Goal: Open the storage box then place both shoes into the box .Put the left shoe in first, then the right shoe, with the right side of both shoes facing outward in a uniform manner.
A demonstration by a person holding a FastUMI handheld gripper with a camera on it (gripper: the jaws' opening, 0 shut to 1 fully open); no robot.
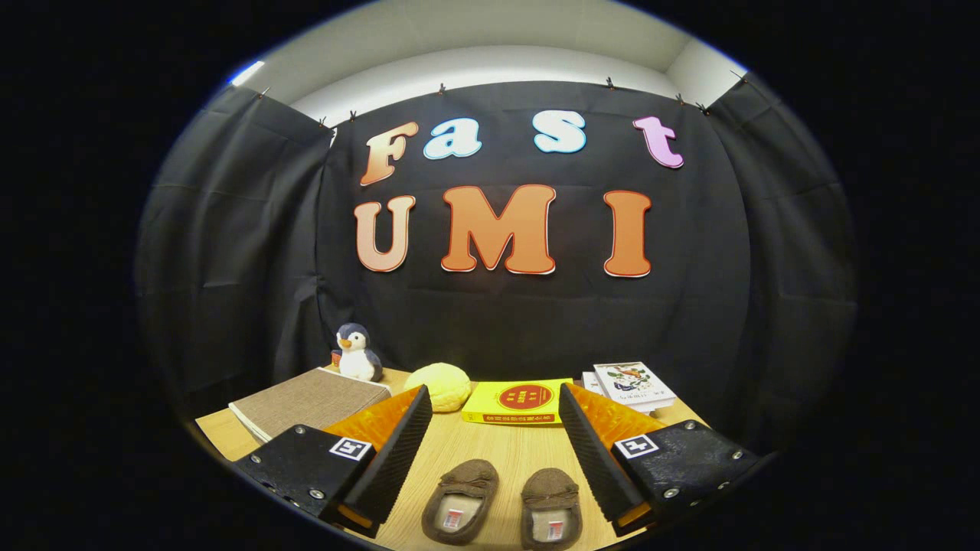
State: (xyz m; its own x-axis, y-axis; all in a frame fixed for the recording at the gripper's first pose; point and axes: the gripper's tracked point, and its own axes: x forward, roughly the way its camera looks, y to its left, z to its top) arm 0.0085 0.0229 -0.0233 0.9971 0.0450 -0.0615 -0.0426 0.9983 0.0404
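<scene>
Two small brown slipper-like shoes lie side by side on the wooden table, toes pointing away from me. The left shoe and the right shoe rest between my fingers, near their base. My gripper is open, fingers spread wide, with nothing held. The left finger and right finger flank the shoes without touching them.
Beyond the fingertips lie a yellow book and a yellow bun-shaped toy. A grey-brown book and a penguin plush sit at the back left, a stack of white booklets at the back right. The wooden table ends at the black cloth wall.
</scene>
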